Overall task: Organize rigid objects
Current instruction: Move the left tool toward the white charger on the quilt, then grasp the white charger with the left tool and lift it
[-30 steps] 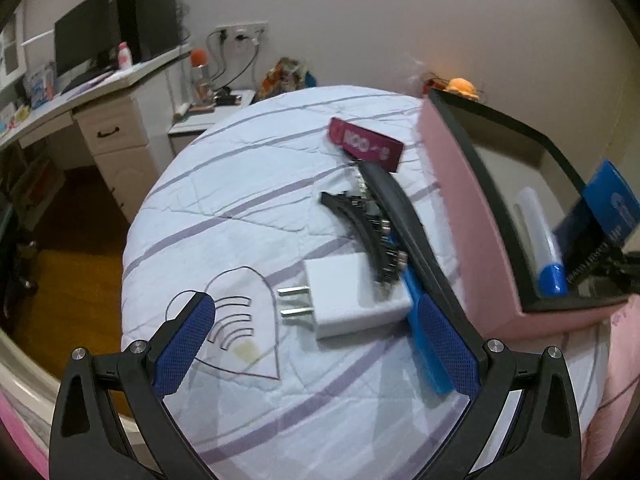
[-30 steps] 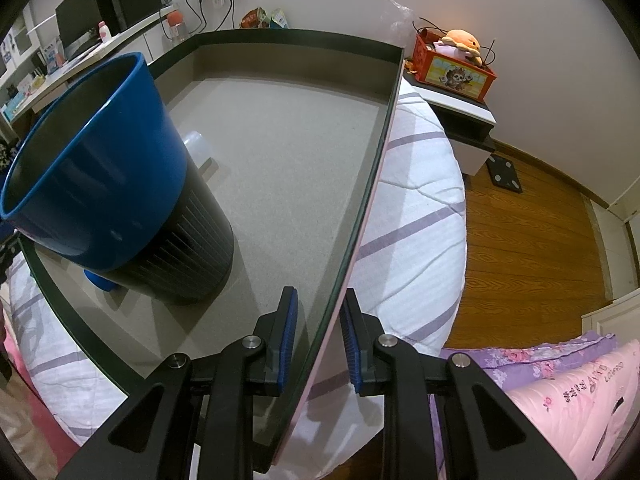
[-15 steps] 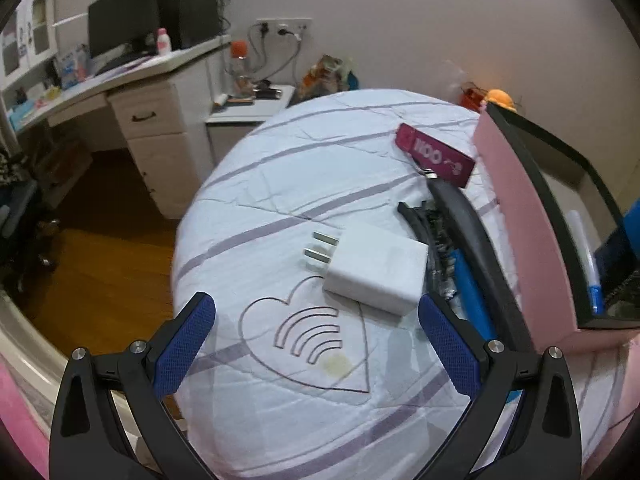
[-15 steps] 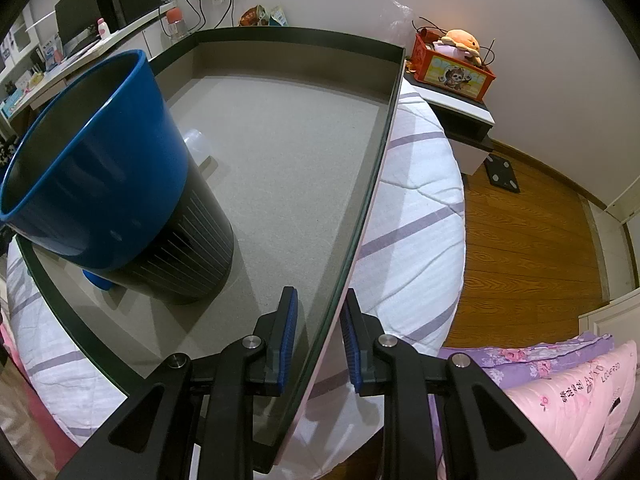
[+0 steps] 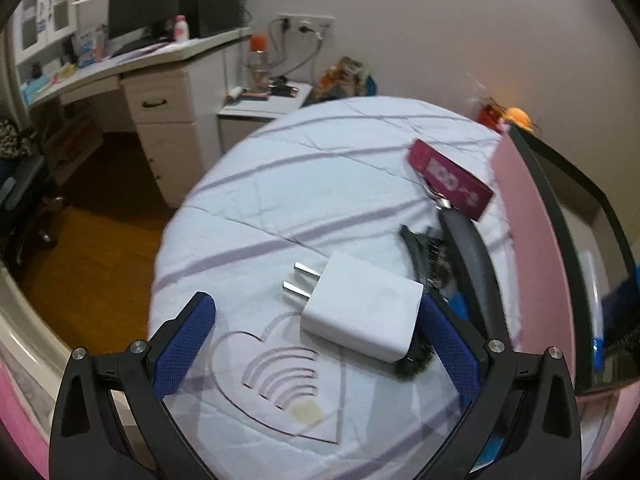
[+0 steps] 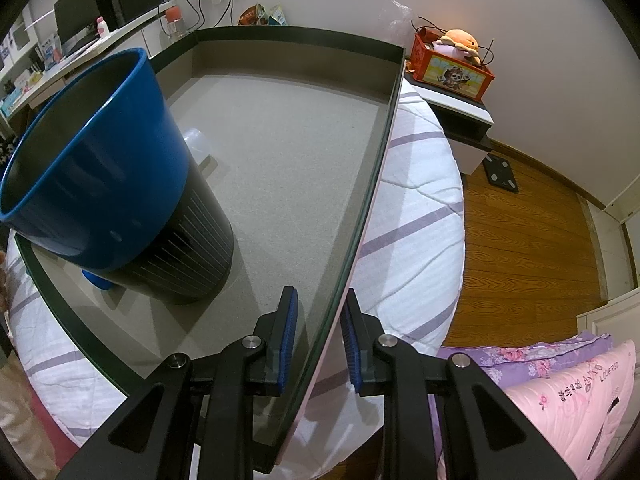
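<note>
A white plug charger (image 5: 362,307) lies on the bed between the wide-open fingers of my left gripper (image 5: 316,340), close to the right finger. Behind it lie a black comb-like clip (image 5: 424,252), a dark curved handle (image 5: 468,248) and a maroon tag (image 5: 448,178). A pink box (image 5: 520,216) with a dark rim stands at the right. My right gripper (image 6: 318,344) is shut on the box's side wall (image 6: 360,224). Inside the box stand a blue and black cup (image 6: 108,176) and a clear tube with a blue cap (image 6: 196,144).
The bed has a white striped cover (image 5: 280,196) with a heart print. A desk with drawers (image 5: 160,100) and a nightstand (image 5: 264,104) stand beyond the bed. A red toy crate (image 6: 452,68) sits on a side table. Pink and purple pillows (image 6: 560,384) lie at the right.
My left gripper has swung left and drawn closer to the charger, which now sits between its open fingers. The right gripper and the box have stayed still.
</note>
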Demonstrator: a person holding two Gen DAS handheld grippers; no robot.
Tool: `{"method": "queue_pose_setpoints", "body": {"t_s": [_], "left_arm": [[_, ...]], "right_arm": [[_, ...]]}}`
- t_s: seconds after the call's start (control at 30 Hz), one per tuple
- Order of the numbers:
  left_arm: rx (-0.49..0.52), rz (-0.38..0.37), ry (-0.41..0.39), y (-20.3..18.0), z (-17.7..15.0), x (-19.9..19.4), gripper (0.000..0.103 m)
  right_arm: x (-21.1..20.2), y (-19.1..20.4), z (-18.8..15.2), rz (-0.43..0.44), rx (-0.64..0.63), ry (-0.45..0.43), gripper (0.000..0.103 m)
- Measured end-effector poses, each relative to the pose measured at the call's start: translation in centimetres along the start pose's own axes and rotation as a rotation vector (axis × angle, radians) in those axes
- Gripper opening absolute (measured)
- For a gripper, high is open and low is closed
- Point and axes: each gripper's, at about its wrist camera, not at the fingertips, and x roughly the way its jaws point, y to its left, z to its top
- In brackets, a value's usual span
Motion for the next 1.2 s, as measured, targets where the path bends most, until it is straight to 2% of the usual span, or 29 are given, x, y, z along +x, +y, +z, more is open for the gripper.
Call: {"method": "queue_pose_setpoints", "body": {"t_s": [0.13, 0.27, 0.43, 0.5, 0.6, 0.73, 0.9, 1.0, 1.07, 1.2], "left_arm": [[0.002, 0.014, 0.008, 0.5, -0.1, 0.2, 0.102], [0.047, 0.097, 0.046, 1.0, -0.7, 0.4, 0.102], [-0.022, 0.133, 0.039, 2.6, -0.9, -0.1, 0.102], [-0.042, 0.127, 0.048, 2.7, -0.7, 0.0, 0.100], [-0.070, 0.069, 0.036, 2.0, -0.5, -0.2, 0.099], [-0.097, 0.082, 0.041, 1.0, 0.4, 0.7, 0.100], [-0.141, 0.137, 0.046, 0.6, 1.2, 1.7, 0.100], [-0.118, 0.145, 0.045, 0.5, 1.2, 1.9, 0.085], [-0.079, 0.137, 0.036, 0.4, 1.1, 1.6, 0.067], [-0.007, 0.048, 0.040, 0.6, 0.8, 0.8, 0.064]], "right_arm": [[0.0, 0.0, 0.0, -0.001, 0.000, 0.000, 0.023], [0.0, 0.0, 0.0, -0.001, -0.001, 0.001, 0.023], [0.0, 0.1, 0.0, -0.001, 0.001, 0.000, 0.023], [0.0, 0.1, 0.0, -0.001, 0.001, 0.000, 0.023], [0.0, 0.1, 0.0, -0.001, 0.001, 0.000, 0.023], [0.0, 0.1, 0.1, -0.002, 0.001, 0.000, 0.023], [0.0, 0.1, 0.1, -0.001, 0.000, 0.001, 0.023], [0.0, 0.2, 0.1, -0.003, -0.001, 0.002, 0.023], [0.0, 0.2, 0.1, -0.004, -0.002, 0.003, 0.023], [0.0, 0.3, 0.1, -0.004, -0.002, 0.004, 0.023]]}}
